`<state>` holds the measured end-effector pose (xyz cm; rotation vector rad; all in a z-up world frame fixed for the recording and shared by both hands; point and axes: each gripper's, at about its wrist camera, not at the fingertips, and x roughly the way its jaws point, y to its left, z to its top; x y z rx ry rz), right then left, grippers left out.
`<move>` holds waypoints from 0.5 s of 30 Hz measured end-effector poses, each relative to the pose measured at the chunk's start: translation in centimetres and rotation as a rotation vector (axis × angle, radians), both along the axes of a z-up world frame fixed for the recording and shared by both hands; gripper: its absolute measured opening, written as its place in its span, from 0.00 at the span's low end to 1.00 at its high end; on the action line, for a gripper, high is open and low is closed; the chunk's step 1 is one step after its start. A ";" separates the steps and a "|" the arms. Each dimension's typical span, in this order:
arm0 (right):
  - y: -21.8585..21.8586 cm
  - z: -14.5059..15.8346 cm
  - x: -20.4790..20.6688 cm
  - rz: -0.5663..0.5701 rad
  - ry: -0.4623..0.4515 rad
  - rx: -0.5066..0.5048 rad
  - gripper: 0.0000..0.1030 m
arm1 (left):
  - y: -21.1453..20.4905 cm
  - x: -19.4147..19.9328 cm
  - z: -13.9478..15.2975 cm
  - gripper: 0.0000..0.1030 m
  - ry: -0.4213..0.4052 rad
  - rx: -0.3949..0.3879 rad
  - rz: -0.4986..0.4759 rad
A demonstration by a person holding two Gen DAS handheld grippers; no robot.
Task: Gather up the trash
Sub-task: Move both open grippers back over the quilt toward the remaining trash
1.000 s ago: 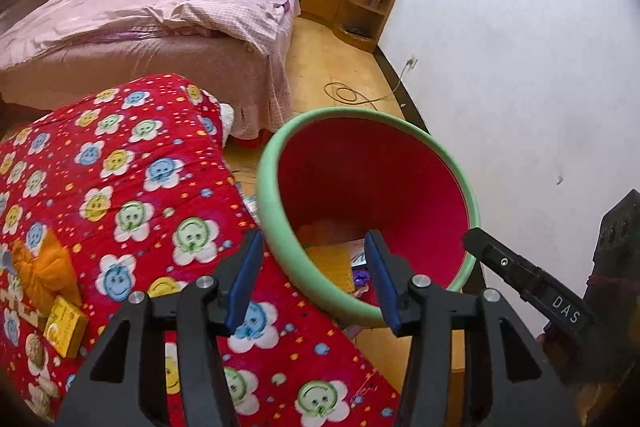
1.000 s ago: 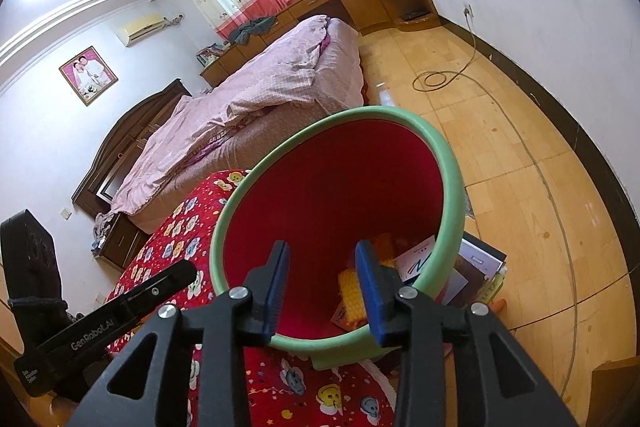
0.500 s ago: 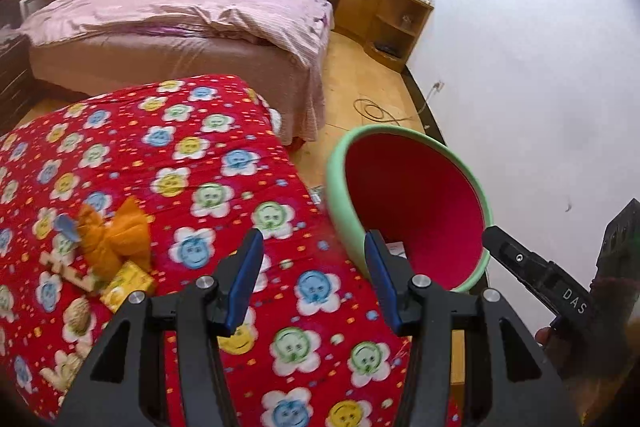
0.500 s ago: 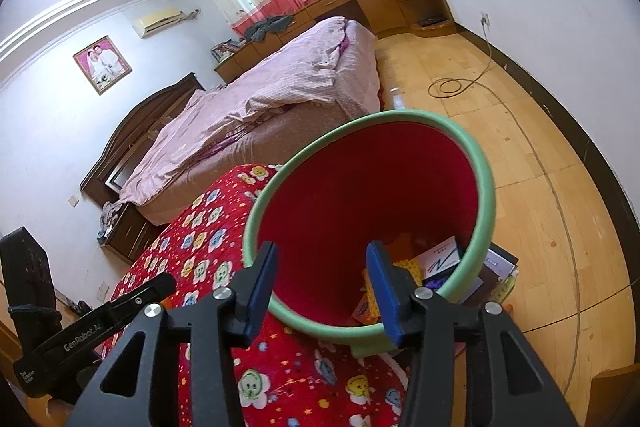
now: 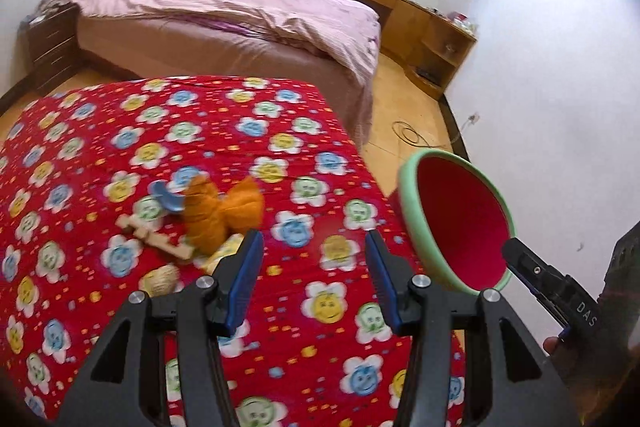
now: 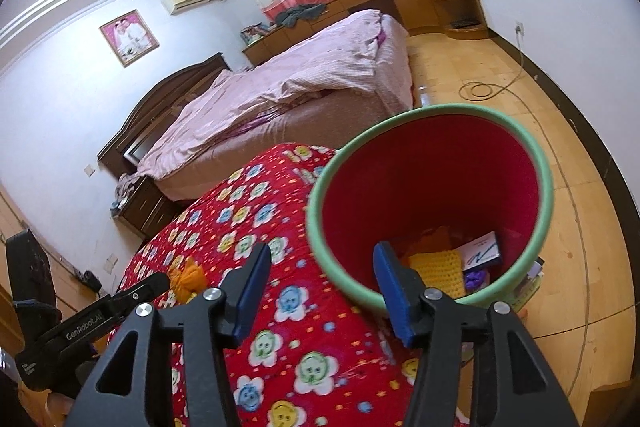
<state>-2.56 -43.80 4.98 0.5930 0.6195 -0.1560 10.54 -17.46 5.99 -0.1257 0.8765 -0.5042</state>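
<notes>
Our left gripper (image 5: 312, 259) holds its jaws apart with nothing between them, over the red flowered blanket (image 5: 120, 131). Just ahead and left lies the trash: an orange cloth wad (image 5: 216, 215) touching a wooden strip (image 5: 160, 239) whose long axis runs from upper left to lower right, beside a blue scrap (image 5: 168, 197). Our right gripper (image 6: 320, 267) has just been opening its jaws, also empty, at the bin (image 6: 546, 203) by the blanket's edge, its green-rimmed mouth tilted toward us. Inside it lie a yellow knit piece (image 6: 438, 267) and a white card (image 6: 480, 251).
</notes>
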 end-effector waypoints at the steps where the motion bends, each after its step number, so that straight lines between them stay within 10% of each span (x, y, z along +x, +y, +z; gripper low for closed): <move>1: 0.3 0.1 0.2 0.008 0.001 -0.001 0.55 | 0.5 0.0 -0.1 0.51 0.002 -0.001 0.010; 15: 6.0 0.3 2.6 0.124 0.023 -0.022 0.56 | 7.4 0.4 -0.7 0.51 0.025 0.004 0.160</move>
